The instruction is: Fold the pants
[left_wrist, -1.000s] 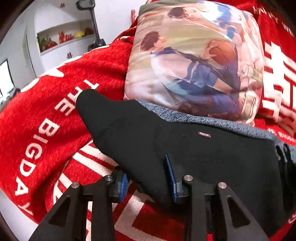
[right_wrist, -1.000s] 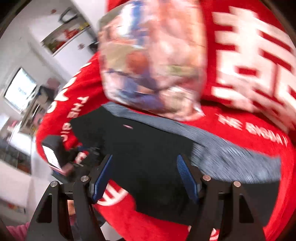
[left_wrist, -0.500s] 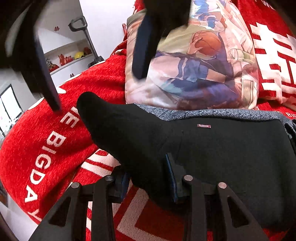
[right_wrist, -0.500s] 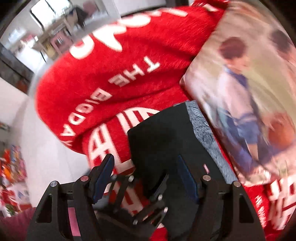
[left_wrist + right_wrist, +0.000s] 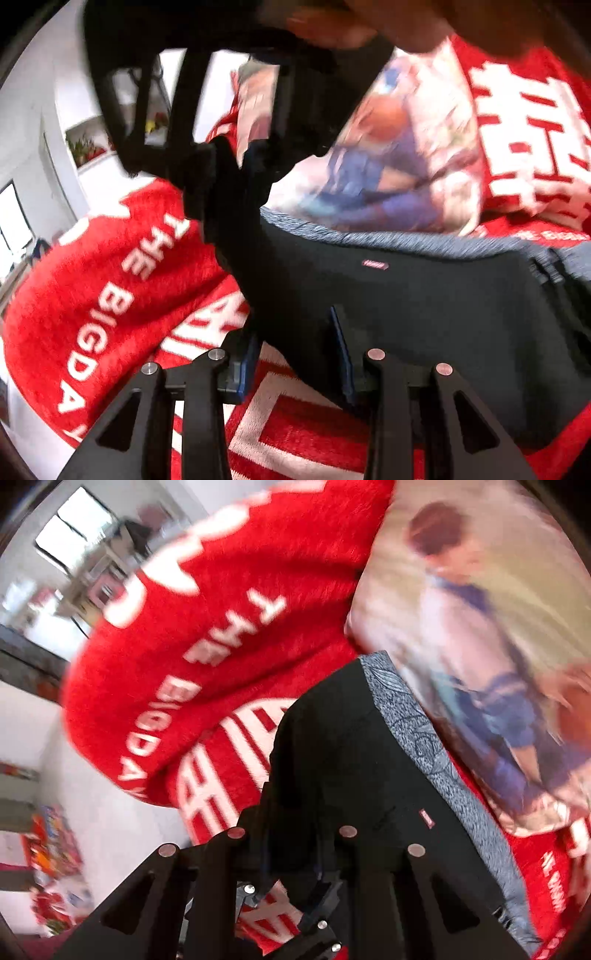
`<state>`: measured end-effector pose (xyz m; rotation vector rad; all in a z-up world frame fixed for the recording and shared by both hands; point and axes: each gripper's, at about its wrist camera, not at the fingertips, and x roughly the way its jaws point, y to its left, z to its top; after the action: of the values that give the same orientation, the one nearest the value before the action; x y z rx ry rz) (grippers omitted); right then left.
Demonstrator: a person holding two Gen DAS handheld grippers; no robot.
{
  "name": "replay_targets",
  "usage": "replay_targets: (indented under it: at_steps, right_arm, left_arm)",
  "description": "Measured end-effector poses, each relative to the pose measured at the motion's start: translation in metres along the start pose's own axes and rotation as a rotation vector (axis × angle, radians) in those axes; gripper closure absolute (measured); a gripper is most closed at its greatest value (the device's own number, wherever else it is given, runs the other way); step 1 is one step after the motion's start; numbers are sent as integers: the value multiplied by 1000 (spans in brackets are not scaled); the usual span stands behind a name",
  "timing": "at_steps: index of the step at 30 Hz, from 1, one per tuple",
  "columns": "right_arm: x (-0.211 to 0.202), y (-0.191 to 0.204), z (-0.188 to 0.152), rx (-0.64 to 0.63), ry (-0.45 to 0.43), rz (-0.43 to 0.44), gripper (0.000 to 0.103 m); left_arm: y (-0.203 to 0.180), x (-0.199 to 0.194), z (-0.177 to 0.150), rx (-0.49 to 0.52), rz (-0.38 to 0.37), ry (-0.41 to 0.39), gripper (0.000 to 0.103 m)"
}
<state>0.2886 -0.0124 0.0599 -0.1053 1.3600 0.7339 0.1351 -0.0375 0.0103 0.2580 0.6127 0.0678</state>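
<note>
The black pants [image 5: 424, 302] with a grey patterned layer under them lie folded on a red blanket [image 5: 110, 280]. My left gripper [image 5: 295, 358] is closed on the near edge of the pants, blue pads pressing the cloth. My right gripper [image 5: 236, 166] reaches in from above in the left wrist view and is shut on the far left corner of the pants, lifting it. In the right wrist view the pants [image 5: 351, 760] run up from between its closed fingers [image 5: 291, 853].
A printed cushion [image 5: 388, 173] lies just behind the pants on the blanket [image 5: 207, 635]. A white shelf unit [image 5: 92, 144] and a wall stand at the far left. The blanket's edge drops off at lower left.
My right gripper swung over from the right, came down on the pants' far left corner and shut on it. My left gripper stayed clamped on the near edge.
</note>
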Motion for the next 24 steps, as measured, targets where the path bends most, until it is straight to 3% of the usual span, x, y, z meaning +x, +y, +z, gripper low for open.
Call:
replay_targets:
  at_steps: [6, 13, 18, 24]
  right_arm:
    - [-93, -28, -59, 37, -236, 130, 84]
    - [-196, -96, -174, 172, -489, 222, 84]
    - [-235, -158, -265, 303, -614, 230, 84]
    - [-220, -243, -370, 536, -709, 256, 85]
  left_arm:
    - [-24, -60, 34, 5, -107, -102, 66]
    - [-94, -122, 68, 84, -265, -161, 66]
    - [-178, -150, 70, 245, -343, -178, 66]
    - [-267, -148, 39, 387, -412, -109, 66]
